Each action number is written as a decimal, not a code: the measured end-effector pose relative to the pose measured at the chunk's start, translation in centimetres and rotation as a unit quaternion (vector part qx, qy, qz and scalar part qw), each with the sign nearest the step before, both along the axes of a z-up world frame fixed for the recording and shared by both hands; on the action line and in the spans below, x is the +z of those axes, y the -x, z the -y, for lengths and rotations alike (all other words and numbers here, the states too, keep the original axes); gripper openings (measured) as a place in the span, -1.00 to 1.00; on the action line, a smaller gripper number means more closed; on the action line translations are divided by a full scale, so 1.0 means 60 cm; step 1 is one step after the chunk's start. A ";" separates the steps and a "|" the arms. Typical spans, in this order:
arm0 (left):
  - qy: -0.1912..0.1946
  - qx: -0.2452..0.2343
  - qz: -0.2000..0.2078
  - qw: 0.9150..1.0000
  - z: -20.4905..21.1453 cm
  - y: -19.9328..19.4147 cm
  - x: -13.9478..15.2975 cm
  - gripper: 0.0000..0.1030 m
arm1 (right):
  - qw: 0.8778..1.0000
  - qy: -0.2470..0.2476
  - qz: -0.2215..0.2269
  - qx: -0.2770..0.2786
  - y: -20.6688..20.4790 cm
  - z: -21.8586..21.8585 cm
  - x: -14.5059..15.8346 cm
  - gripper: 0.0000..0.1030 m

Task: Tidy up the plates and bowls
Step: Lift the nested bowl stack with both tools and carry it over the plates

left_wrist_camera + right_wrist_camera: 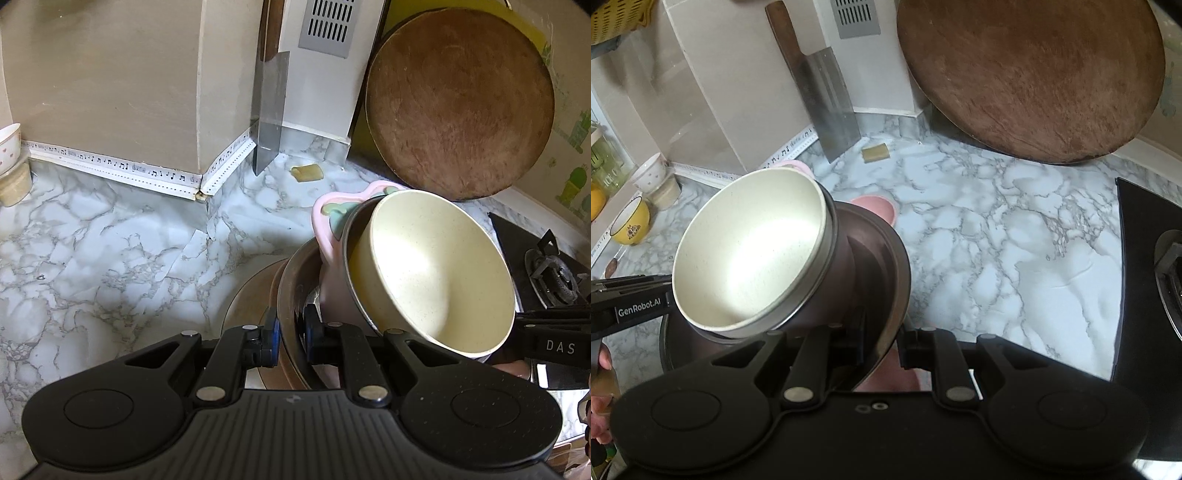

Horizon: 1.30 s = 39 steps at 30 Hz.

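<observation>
Risk: the tilted stack could be tipped and the cream bowl (436, 273) slid out of the steel bowl (827, 280), since only rims are pinched.
Left hand-held gripper (290, 332): narrowed onto the brown plate (284, 291) rim, which is clamped.
Right hand-held gripper (882, 343): closed on the dark dish (882, 266) rim.
Stack position: held above the marble worktop (1015, 236); the pink tray (327, 221) is wedged behind.
Beyond: cleaver (269, 122) and round board (461, 107) are leaned against the wall.
</observation>
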<state>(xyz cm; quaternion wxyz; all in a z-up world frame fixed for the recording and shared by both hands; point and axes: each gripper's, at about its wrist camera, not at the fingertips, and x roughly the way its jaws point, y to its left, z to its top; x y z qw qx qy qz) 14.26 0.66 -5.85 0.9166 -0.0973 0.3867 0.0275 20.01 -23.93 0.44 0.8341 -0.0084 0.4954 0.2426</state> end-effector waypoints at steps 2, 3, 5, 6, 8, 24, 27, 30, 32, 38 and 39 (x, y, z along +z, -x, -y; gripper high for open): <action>-0.003 0.002 0.000 1.000 0.001 -0.001 -0.004 -0.78 | 1.000 0.003 -0.001 0.004 -0.002 0.000 -0.006 -0.66; -0.003 0.004 -0.001 1.000 0.002 -0.001 -0.006 -0.78 | 1.000 0.004 -0.002 0.007 -0.002 0.000 -0.009 -0.65; -0.002 0.006 -0.004 1.000 0.001 -0.002 -0.011 -0.78 | 1.000 0.004 -0.004 0.012 -0.004 -0.002 -0.014 -0.65; -0.001 0.007 -0.005 1.000 0.000 -0.003 -0.014 -0.78 | 1.000 0.004 -0.005 0.014 -0.006 -0.002 -0.016 -0.65; 0.003 0.009 -0.007 1.000 -0.001 -0.004 -0.018 -0.78 | 1.000 0.005 -0.005 0.017 -0.008 -0.002 -0.019 -0.65; 0.022 0.017 -0.015 0.999 -0.018 -0.012 -0.048 -0.77 | 0.999 0.011 -0.008 0.034 -0.018 -0.013 -0.041 -0.64; 0.029 0.018 -0.018 0.999 -0.022 -0.013 -0.053 -0.77 | 0.999 0.019 -0.007 0.037 -0.019 -0.017 -0.044 -0.64; 0.027 0.018 -0.016 0.999 -0.023 -0.013 -0.053 -0.77 | 0.999 0.030 -0.008 0.039 -0.018 -0.022 -0.049 -0.64; 0.028 0.018 -0.017 0.999 -0.023 -0.014 -0.052 -0.77 | 0.999 0.032 -0.008 0.039 -0.018 -0.022 -0.050 -0.64; 0.015 0.012 -0.009 1.000 -0.021 -0.012 -0.046 -0.76 | 0.999 0.038 -0.004 0.033 -0.017 -0.023 -0.047 -0.64; 0.006 0.009 -0.002 1.000 -0.019 -0.011 -0.042 -0.75 | 0.999 0.037 -0.004 0.030 -0.018 -0.022 -0.046 -0.64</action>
